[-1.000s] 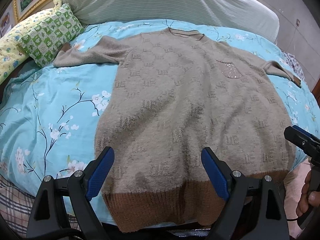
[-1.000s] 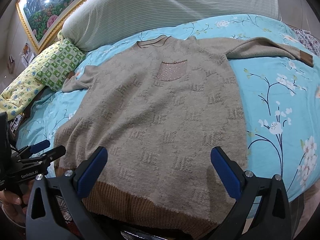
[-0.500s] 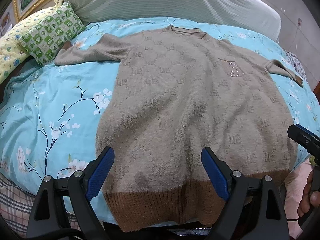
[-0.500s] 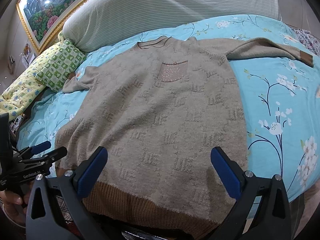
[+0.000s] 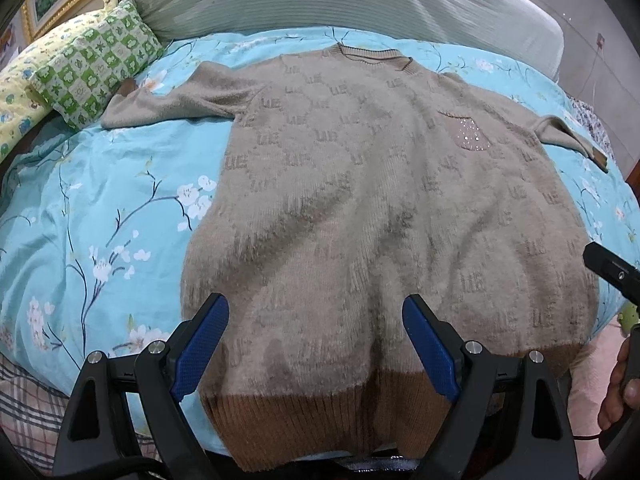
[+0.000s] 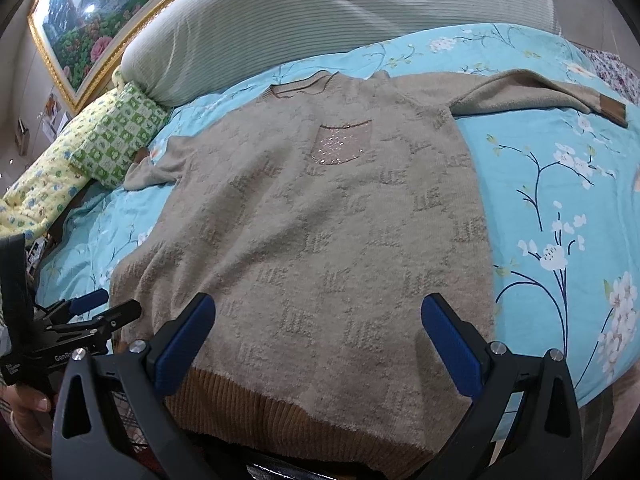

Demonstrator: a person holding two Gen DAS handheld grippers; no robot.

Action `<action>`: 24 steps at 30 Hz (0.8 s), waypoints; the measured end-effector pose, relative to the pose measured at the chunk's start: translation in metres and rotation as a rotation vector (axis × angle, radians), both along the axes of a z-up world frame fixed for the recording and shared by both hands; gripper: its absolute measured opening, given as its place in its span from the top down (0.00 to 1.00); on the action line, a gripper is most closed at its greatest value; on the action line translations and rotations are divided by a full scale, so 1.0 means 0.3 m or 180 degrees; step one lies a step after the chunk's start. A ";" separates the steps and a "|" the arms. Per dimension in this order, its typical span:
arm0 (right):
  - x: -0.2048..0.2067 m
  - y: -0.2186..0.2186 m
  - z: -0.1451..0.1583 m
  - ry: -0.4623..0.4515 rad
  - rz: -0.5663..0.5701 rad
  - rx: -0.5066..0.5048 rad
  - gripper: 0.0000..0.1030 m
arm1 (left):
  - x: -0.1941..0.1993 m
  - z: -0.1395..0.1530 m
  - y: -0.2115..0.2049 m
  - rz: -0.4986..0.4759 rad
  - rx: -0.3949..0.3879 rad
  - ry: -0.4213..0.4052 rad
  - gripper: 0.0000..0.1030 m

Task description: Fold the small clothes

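A beige knit sweater (image 5: 360,208) with a brown ribbed hem and a sparkly chest pocket lies flat, front up, on a bed; it also shows in the right wrist view (image 6: 320,220). Both sleeves are spread sideways. My left gripper (image 5: 316,340) is open and empty, hovering above the hem's left half. My right gripper (image 6: 318,336) is open and empty above the hem's right half. The left gripper also shows at the left edge of the right wrist view (image 6: 104,306). The right gripper's tip shows at the right edge of the left wrist view (image 5: 612,272).
The bed has a turquoise floral sheet (image 5: 100,208). A green checked pillow (image 5: 96,60) and a yellow pillow (image 6: 40,196) lie at the far left. A long grey-green bolster (image 6: 320,20) runs along the head. A framed painting (image 6: 92,20) hangs behind.
Both grippers have drawn back slightly toward the hem, so the sweater sits a little lower in both views. The jaws have stayed open. The sweater has not moved.
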State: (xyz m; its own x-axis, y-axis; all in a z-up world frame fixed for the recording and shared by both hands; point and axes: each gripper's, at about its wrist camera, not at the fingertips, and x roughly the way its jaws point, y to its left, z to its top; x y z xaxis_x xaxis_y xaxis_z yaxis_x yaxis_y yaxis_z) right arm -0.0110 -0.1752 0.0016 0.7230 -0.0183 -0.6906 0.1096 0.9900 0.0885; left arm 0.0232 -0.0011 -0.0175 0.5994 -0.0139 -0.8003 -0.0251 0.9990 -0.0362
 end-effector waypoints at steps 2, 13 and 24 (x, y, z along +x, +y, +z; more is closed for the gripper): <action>0.001 -0.026 0.012 -0.0084 -0.0060 -0.0017 0.00 | 0.016 0.006 0.004 0.0007 0.0004 -0.0016 0.13; 0.042 -0.293 0.125 -0.0459 -0.0508 0.0315 0.00 | 0.157 0.045 0.057 0.0107 0.0051 -0.0072 0.13; 0.133 -0.893 0.300 -0.0741 -0.1547 0.0681 0.30 | 0.319 0.076 0.082 0.0167 0.0121 -0.0141 0.13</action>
